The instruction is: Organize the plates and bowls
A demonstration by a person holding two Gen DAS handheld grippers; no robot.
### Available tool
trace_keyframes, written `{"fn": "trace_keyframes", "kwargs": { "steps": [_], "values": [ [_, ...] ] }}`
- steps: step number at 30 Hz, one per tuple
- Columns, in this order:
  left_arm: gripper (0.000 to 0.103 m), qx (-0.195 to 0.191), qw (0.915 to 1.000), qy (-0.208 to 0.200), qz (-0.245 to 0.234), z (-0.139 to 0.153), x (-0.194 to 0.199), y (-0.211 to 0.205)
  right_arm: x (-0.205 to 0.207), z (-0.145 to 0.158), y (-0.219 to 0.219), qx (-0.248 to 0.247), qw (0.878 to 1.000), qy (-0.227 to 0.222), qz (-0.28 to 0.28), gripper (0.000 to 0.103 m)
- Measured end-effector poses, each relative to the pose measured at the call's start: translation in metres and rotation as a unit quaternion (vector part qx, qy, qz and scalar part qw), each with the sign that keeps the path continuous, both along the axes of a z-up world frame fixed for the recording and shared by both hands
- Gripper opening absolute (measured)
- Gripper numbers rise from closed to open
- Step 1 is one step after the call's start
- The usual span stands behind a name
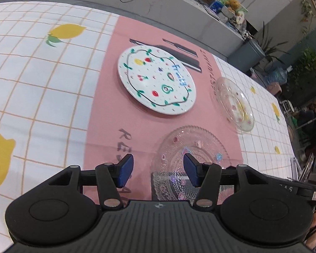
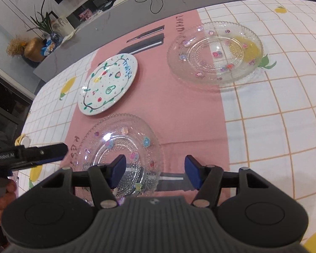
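Note:
Three plates lie on a pink placemat (image 1: 107,109). A white plate (image 1: 155,82) painted with fruit sits in the middle. One clear glass plate (image 1: 234,103) with small flowers lies far right, half on the tablecloth. A second clear glass plate (image 1: 196,145) lies nearest. My left gripper (image 1: 158,168) hangs open over this plate's left rim, one pad above the glass and one above the mat. In the right wrist view my right gripper (image 2: 155,170) is open astride the right rim of the near glass plate (image 2: 120,145). Neither gripper's pads press on the glass. The left gripper (image 2: 59,150) shows side-on at left.
A white tablecloth (image 1: 42,80) with orange grid lines and lemons covers the table. Knife and fork shapes (image 1: 179,52) are printed on the mat behind the white plate (image 2: 108,84). A grey counter (image 2: 84,33) with a cable, plants and a gold pot runs beyond the table's far edge. A hand (image 2: 2,200) holds the left gripper.

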State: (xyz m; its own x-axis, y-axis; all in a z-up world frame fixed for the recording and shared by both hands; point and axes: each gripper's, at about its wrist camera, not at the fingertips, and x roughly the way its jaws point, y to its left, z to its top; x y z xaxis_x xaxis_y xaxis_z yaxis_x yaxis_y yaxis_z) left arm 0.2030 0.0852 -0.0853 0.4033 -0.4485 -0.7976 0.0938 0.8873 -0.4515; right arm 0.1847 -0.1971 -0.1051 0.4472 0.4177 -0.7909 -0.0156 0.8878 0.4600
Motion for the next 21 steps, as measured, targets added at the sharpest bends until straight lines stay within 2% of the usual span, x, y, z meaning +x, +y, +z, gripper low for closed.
{"fn": "trace_keyframes", "kwargs": {
  "steps": [7,12,14,17,19,21],
  "values": [
    [0.063,-0.008,1.0,0.006,0.001,-0.004,0.009,0.006,0.0,-0.002,0.003,0.025,1.0,0.004,0.011,0.06],
    [0.063,-0.04,0.9989,0.02,0.01,-0.008,0.021,0.013,0.0,-0.005,0.003,0.046,0.999,0.008,0.007,0.053],
    [0.063,-0.039,0.9989,0.023,0.009,-0.01,0.023,0.012,0.001,-0.007,0.001,0.054,0.999,0.009,0.002,0.048],
    [0.063,-0.028,0.9992,0.027,-0.005,-0.013,0.024,0.006,0.002,-0.009,-0.001,0.07,0.997,0.013,-0.006,0.046],
    [0.058,-0.025,0.9989,0.032,-0.021,-0.014,0.024,0.001,0.002,-0.009,-0.001,0.066,0.998,0.012,-0.006,0.043],
    [0.051,-0.02,0.9985,0.037,-0.035,-0.015,0.024,-0.002,0.002,-0.008,-0.002,0.059,0.998,0.015,-0.007,0.036]
  ]
}}
